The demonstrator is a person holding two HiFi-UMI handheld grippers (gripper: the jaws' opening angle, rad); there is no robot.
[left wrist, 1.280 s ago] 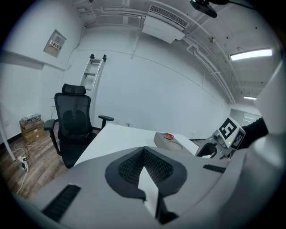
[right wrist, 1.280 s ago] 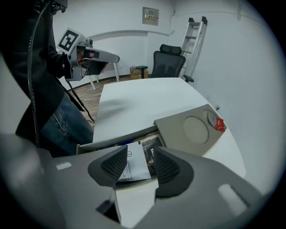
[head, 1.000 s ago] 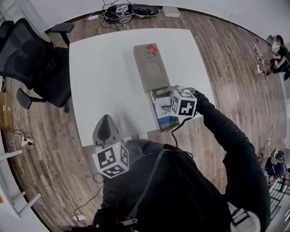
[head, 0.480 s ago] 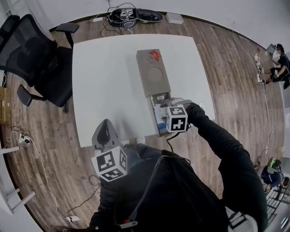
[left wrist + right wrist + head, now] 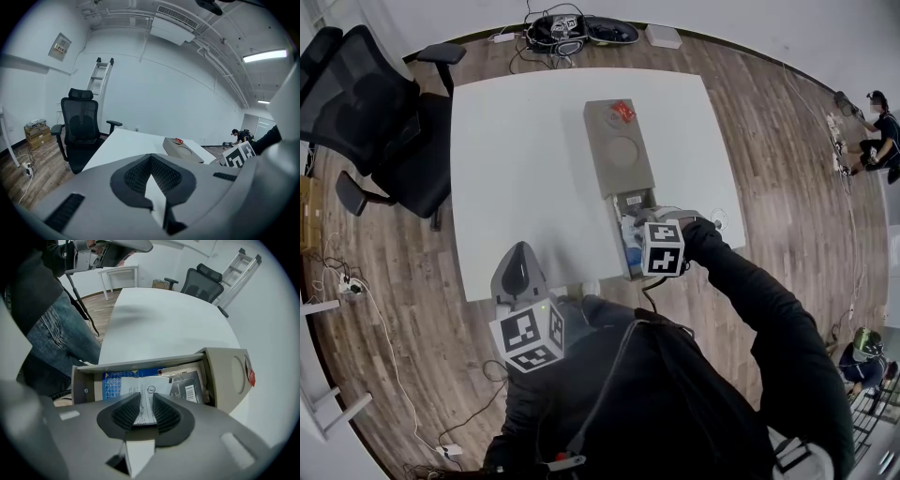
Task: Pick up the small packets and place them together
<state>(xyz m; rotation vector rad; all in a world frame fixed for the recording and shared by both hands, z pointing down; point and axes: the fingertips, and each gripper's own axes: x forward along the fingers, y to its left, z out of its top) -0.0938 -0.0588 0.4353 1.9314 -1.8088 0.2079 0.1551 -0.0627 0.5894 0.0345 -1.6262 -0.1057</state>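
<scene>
Lowered since the earlier frames, the right tongs [image 5: 146, 409] are now hanging point-down over the open drawer [image 5: 84, 380] at the near end of a grey box [image 5: 619, 150], centre right in the head view. Their jaws have just been closing and are now standing narrow. A white printed packet [image 5: 140, 392] is running in between the pads, which appear to be pressing on it from both sides.

In the right gripper view, the white packet is lying straight ahead of the tongs at the centre of the frame. Its near edge is sitting in the gap, and the rest is fanning out toward the upper part of the frame, across the drawer's length. It is resting on top of a blue patterned packet [image 5: 115, 383] to its left, and a dark packet with a barcode [image 5: 185, 387] is lying just beside it on the right. Lifting straight up would likely be carrying it clear of both.

The left tongs [image 5: 150, 173] are resting closed and empty at the lower left of the head view, short of the near edge of the white counter [image 5: 525, 169] and well apart from the drawer. The right hand is therefore much the nearer one.

A small red packet [image 5: 622, 112] is lying on the far end of the box lid.
</scene>
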